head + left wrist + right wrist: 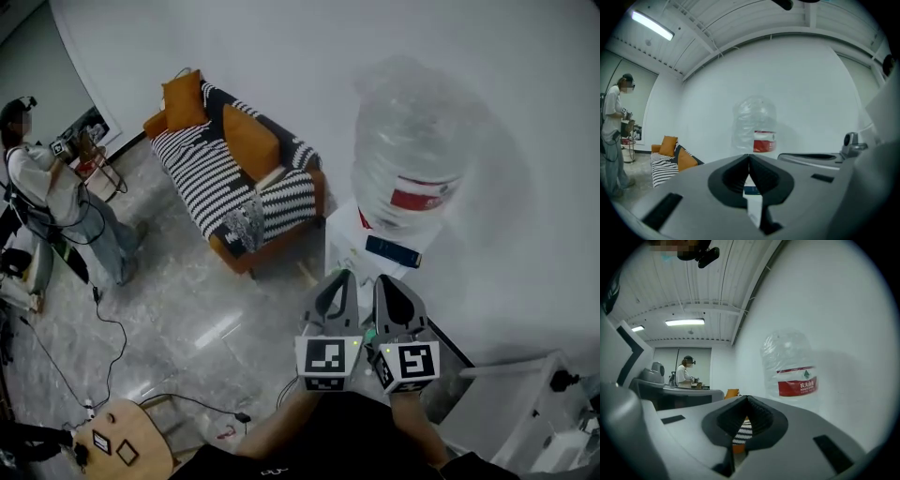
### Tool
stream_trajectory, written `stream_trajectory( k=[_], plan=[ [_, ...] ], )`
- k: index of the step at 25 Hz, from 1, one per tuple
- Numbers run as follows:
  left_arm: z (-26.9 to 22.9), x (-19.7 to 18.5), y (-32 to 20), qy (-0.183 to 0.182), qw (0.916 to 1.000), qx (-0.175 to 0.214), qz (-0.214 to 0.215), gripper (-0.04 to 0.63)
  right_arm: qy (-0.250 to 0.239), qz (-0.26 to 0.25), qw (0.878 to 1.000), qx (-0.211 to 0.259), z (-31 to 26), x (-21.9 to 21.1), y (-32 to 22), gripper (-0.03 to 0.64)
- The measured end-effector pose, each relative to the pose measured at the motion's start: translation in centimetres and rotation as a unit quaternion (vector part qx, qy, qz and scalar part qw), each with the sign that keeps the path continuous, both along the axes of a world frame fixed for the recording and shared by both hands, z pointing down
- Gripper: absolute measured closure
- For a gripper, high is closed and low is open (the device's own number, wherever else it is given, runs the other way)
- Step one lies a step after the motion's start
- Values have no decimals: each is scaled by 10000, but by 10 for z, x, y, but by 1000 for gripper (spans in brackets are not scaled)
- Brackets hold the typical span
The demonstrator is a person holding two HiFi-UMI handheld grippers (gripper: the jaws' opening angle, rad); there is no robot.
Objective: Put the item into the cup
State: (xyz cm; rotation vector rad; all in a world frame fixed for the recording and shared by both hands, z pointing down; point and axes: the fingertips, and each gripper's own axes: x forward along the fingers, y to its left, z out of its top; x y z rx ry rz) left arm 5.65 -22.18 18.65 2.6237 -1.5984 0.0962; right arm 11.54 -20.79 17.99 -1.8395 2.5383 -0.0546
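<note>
Both grippers are held up side by side in front of me, pointing level at a white wall. My left gripper (343,277) is shut, its dark pads meeting at the tip (749,157) with nothing between them. My right gripper (386,281) is shut and empty as well, its pads closed together (748,398). No cup and no loose item for it show in any view. Just ahead of the jaws stands a large clear water bottle (412,155) with a red label (797,387), also seen in the left gripper view (757,126).
The bottle sits on a white dispenser (349,246) with a dark blue flat object (393,250) on top. A striped sofa with orange cushions (234,178) lines the wall. A person (56,197) stands far left. A wooden stool (122,441) and cables (108,328) are on the marble floor.
</note>
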Motion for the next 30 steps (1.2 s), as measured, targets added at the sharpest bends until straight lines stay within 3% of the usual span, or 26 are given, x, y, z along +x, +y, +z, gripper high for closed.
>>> stream_trajectory(
  k=[13,30],
  plan=[
    [-11,2,1,-70,9997,211,26,581,6,-70,10000,69,-2,1,-4,607],
    [-11,13,0,-175,9995,171,192,581,47,-5,9996,283,-16,13,0,607]
  ],
)
